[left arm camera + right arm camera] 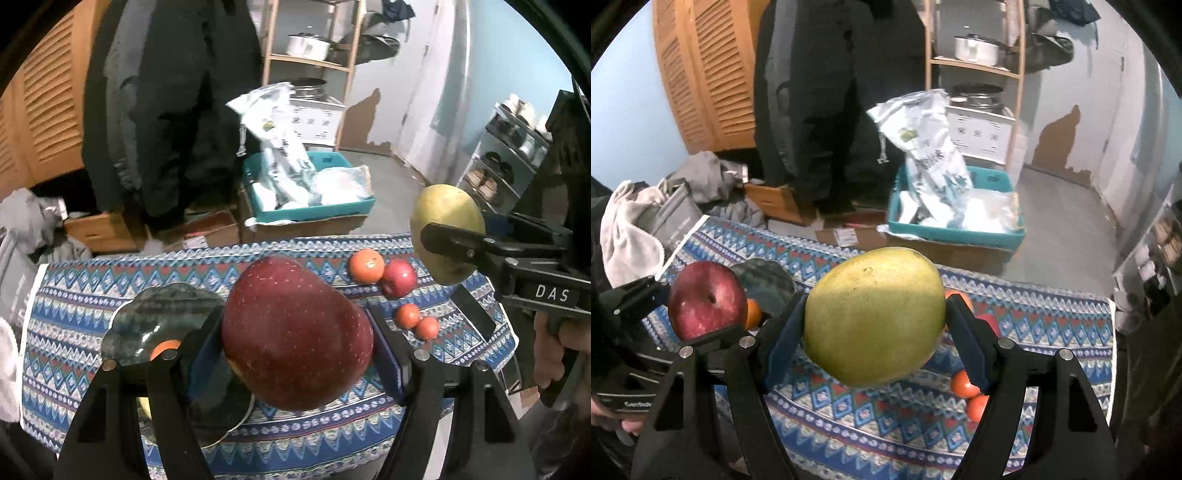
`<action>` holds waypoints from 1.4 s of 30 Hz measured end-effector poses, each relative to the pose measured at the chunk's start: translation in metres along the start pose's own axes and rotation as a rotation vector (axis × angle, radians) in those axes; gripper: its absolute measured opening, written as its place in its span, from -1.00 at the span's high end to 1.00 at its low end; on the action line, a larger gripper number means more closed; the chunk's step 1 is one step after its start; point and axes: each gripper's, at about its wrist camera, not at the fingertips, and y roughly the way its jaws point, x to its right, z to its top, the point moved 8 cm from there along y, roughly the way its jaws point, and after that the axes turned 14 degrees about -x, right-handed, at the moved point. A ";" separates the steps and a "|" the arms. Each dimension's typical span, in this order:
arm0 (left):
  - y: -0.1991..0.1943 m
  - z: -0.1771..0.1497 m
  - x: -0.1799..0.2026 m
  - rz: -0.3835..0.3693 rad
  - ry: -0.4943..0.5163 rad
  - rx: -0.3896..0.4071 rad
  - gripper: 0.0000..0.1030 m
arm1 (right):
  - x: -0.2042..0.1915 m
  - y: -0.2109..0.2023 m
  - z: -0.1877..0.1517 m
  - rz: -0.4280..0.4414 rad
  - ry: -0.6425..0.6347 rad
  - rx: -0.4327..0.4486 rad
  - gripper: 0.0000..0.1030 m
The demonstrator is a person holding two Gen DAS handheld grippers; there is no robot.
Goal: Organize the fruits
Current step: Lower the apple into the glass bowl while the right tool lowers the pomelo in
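Observation:
My left gripper (297, 334) is shut on a large red apple (295, 332), held above a dark glass bowl (162, 317) that has an orange fruit (164, 347) in it. My right gripper (873, 317) is shut on a yellow-green mango (873, 317), lifted over the patterned tablecloth (849, 424). In the left wrist view the mango (443, 210) and right gripper (458, 240) hang at the right. The apple (705, 299) shows at the left of the right wrist view. On the cloth lie an orange (365, 266), a small red apple (399, 277) and two small tomatoes (408, 315).
Beyond the table's far edge stand a teal crate (306, 210) with white bags, cardboard boxes (207, 232) and a wooden shelf (310, 59) with pots. Grey cloth and a bag (676, 218) lie at the table's left corner. A person in dark clothes (173, 110) stands behind.

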 end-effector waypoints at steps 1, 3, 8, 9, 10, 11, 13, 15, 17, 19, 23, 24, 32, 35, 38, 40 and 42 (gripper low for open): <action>-0.001 -0.001 -0.006 0.003 -0.010 0.001 -0.46 | -0.006 0.003 0.003 0.007 -0.007 -0.004 -0.46; -0.003 -0.003 -0.019 0.009 -0.030 0.004 -0.46 | -0.016 0.009 0.009 0.018 -0.017 -0.010 -0.46; -0.003 -0.009 -0.050 0.028 -0.077 0.004 -0.45 | -0.039 0.024 0.019 0.042 -0.045 -0.028 -0.46; -0.003 -0.011 -0.058 0.032 -0.091 0.001 -0.45 | -0.045 0.028 0.021 0.048 -0.050 -0.033 -0.46; -0.002 -0.013 -0.063 0.034 -0.101 -0.001 -0.46 | -0.049 0.030 0.022 0.053 -0.053 -0.036 -0.46; -0.001 -0.014 -0.069 0.037 -0.111 -0.003 -0.46 | -0.055 0.034 0.025 0.061 -0.059 -0.042 -0.46; 0.000 -0.018 -0.082 0.046 -0.133 -0.007 -0.45 | -0.064 0.040 0.028 0.075 -0.066 -0.050 -0.46; 0.003 -0.022 -0.095 0.056 -0.157 -0.014 -0.45 | -0.074 0.046 0.032 0.087 -0.078 -0.060 -0.46; 0.005 -0.026 -0.107 0.063 -0.177 -0.021 -0.45 | -0.083 0.050 0.034 0.094 -0.088 -0.067 -0.46; 0.008 -0.030 -0.120 0.070 -0.202 -0.030 -0.46 | -0.093 0.056 0.037 0.102 -0.101 -0.077 -0.46; 0.014 -0.037 -0.142 0.083 -0.235 -0.047 -0.45 | -0.111 0.067 0.042 0.117 -0.120 -0.096 -0.46; 0.017 -0.039 -0.148 0.086 -0.246 -0.053 -0.45 | -0.114 0.070 0.043 0.119 -0.124 -0.101 -0.46; 0.035 -0.049 -0.176 0.093 -0.291 -0.094 -0.46 | -0.141 0.095 0.047 0.139 -0.152 -0.142 -0.47; 0.041 -0.051 -0.181 0.093 -0.299 -0.108 -0.45 | -0.148 0.103 0.047 0.147 -0.159 -0.158 -0.47; 0.049 -0.052 -0.186 0.082 -0.309 -0.128 -0.46 | -0.153 0.110 0.044 0.156 -0.165 -0.174 -0.47; 0.055 -0.053 -0.190 0.080 -0.319 -0.141 -0.46 | -0.154 0.115 0.043 0.158 -0.165 -0.184 -0.47; 0.062 -0.055 -0.192 0.082 -0.322 -0.159 -0.46 | -0.155 0.120 0.041 0.165 -0.163 -0.198 -0.47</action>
